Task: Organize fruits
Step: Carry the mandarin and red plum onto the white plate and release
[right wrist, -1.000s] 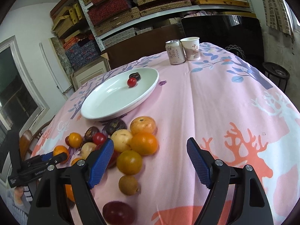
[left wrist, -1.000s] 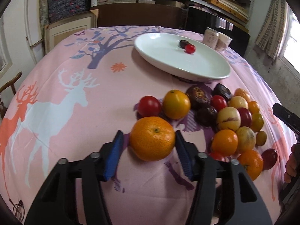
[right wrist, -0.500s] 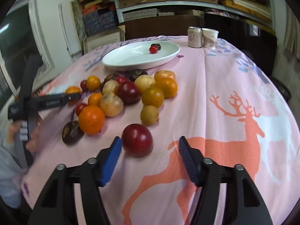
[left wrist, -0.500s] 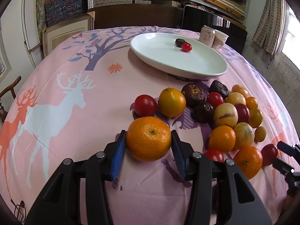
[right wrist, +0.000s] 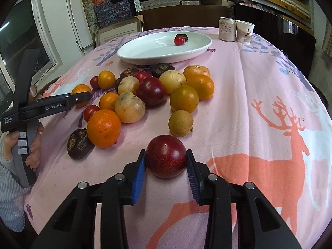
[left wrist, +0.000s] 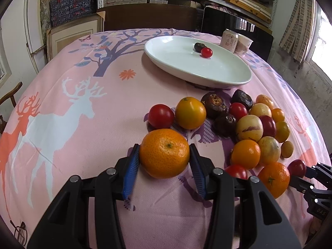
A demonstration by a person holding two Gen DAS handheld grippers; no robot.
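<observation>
In the left wrist view, the left gripper [left wrist: 165,155] pointed steeply down at the tablecloth [left wrist: 83,124], its blue pads clamped on either side of a large orange [left wrist: 165,153] that sat on the cloth just in front of the fruit pile [left wrist: 249,124]. The white plate [left wrist: 186,66] lay beyond.

In the right wrist view, the right gripper [right wrist: 165,161] angled down likewise, its jaws closing with both pads touching a dark red plum [right wrist: 166,156] on the cloth, near the pile's front edge.
</observation>
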